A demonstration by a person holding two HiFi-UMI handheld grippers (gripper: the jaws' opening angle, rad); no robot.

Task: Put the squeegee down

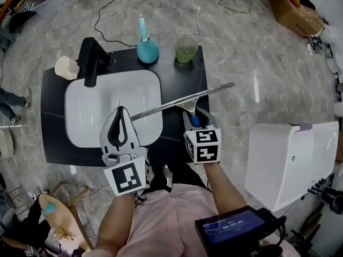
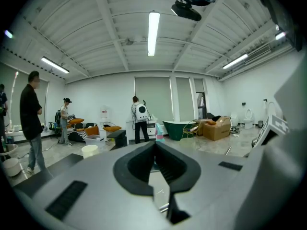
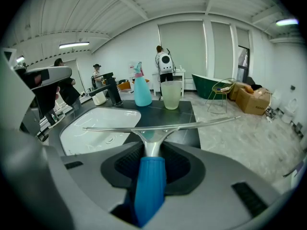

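Gripping the squeegee: the right tool (image 3: pixel 153 163) is clamped on the blue handle of the squeegee (image 1: pixel 185 97), low centre of the right gripper view. Holding it by the handle leaves the long blade free to meet a surface first.
Squeegee place: centre of the head view, with the blade slanting from lower left to upper right. Its left end is over the sink (image 1: pixel 71 108) and the rest over the dark worktop (image 1: pixel 179 74). I judge it not yet set down, though its height cannot be told.
Left tool (image 1: pixel 121 111): jaws closed tip to tip with nothing between them, at lower centre over the sink's near part, seemingly just kept out of the way.
Likely landing spot: the bare strip of worktop right of the sink. The spray bottle (image 1: pixel 147 48) and green cup (image 1: pixel 185 50) stand at upper centre, well apart from the blade.
Head view only: how the blade lies against sink and worktop, and both tools together.
Right gripper view only: the handle seated between the jaws, and the blade spanning mid-frame.
Left gripper view only: the room beyond — a person (image 2: pixel 31 119) at left, a green tub (image 2: pixel 176 128), a cardboard box (image 2: pixel 217 127) at right — and little of the worktop.
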